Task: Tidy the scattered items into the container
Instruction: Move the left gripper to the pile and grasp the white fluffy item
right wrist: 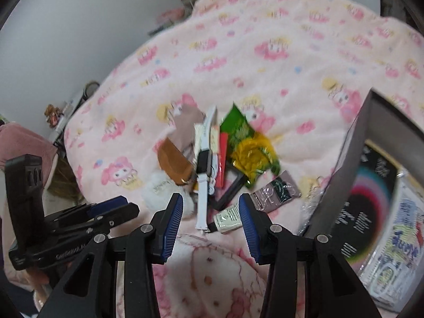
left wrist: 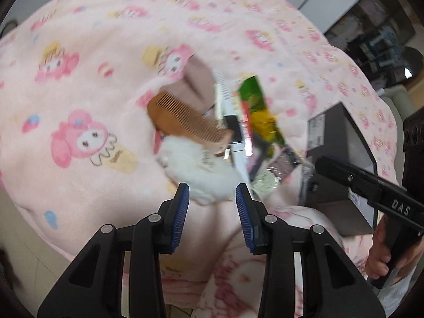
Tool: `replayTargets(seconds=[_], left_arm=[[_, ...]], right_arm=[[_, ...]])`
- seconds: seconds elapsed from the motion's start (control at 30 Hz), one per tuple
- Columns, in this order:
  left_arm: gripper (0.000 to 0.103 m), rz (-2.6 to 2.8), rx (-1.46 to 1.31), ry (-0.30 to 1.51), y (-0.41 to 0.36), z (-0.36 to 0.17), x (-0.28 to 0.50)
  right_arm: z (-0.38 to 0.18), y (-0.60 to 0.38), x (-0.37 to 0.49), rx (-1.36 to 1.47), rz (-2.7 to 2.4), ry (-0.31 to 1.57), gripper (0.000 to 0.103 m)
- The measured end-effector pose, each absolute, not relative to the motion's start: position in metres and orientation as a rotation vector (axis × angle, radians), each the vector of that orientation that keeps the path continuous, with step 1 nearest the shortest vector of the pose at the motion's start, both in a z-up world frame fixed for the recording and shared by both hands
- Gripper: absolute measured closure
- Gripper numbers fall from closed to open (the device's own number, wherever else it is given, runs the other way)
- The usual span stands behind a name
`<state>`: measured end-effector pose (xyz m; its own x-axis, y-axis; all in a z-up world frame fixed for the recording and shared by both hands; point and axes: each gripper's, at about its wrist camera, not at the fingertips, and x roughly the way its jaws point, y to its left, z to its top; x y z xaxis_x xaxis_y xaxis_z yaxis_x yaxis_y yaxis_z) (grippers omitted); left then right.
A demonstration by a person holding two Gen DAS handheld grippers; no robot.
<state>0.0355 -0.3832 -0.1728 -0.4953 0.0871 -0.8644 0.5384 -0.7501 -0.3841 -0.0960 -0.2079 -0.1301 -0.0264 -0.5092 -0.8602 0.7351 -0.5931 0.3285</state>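
Note:
A heap of small items lies on the pink cartoon blanket (left wrist: 79, 84): a wooden comb (left wrist: 182, 122), a white fluffy pompom (left wrist: 196, 169), a white watch (left wrist: 234, 132), a green and yellow snack packet (left wrist: 257, 106) and a brown sachet (left wrist: 287, 159). My left gripper (left wrist: 212, 193) hovers open just short of the pompom, pressing on nothing. In the right wrist view I see the comb (right wrist: 175, 161), the watch (right wrist: 204, 164), the packet (right wrist: 246, 143), the sachet (right wrist: 275, 188) and a cream tube (right wrist: 229, 216). My right gripper (right wrist: 211, 204) stands open above the watch strap and the tube. The dark grey box (right wrist: 355, 169) stands to the right.
The box (left wrist: 341, 143) holds a printed clear packet (right wrist: 397, 225). A hand (left wrist: 381, 254) holds the right gripper (left wrist: 322, 164) beside the box. The left gripper (right wrist: 129, 205) shows at the left. Clutter (right wrist: 61, 116) lines the wall beyond the bed's left edge. Shelves (left wrist: 371, 26) stand behind.

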Motion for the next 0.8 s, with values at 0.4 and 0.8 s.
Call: replayTargets(seconds=[0.4, 0.8], left_arm=[[0.055, -2.221, 1.409, 1.234, -0.433, -0.216, 0.015], [0.074, -2.350, 1.294, 0.659, -0.405, -0.146, -0.007]], right_arm=[[-0.158, -0.238, -0.098, 1.461, -1.568, 0.190, 0.062], [-0.150, -0.243, -0.099, 1.435, -1.689, 0.222, 0.062]])
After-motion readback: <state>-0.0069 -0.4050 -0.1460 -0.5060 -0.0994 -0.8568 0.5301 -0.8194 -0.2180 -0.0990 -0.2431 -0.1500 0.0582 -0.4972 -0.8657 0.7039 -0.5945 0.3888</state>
